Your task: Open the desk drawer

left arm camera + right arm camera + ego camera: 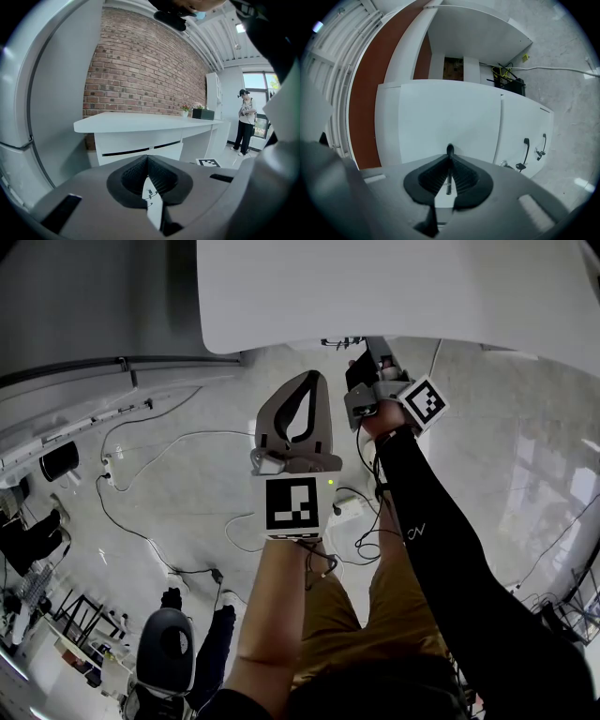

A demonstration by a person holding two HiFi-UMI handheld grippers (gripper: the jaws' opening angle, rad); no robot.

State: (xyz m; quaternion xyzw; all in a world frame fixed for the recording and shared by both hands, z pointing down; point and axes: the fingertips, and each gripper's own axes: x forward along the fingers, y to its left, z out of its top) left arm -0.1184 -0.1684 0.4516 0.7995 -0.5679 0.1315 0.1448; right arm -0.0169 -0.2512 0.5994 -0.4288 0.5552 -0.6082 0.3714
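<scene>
The white desk (403, 287) fills the top of the head view. My right gripper (373, 345) reaches in under its near edge. In the right gripper view the white drawer front (450, 117) is close ahead, and a thin dark drawer handle (449, 177) runs between the ribbed pads, which are shut on it. My left gripper (311, 381) hangs in mid-air to the left of the right one, away from the desk. Its jaws meet at the tips with nothing between them (147, 158). From there the desk (140, 123) shows further off, in front of a brick wall.
Cables (169, 442) trail over the pale floor below the desk. A dark chair (169, 648) stands at the lower left. Two more dark handles (526, 146) sit on the cabinet panel beside the drawer. A person (244, 122) stands far off by a window; a planter (203, 113) rests on the desk.
</scene>
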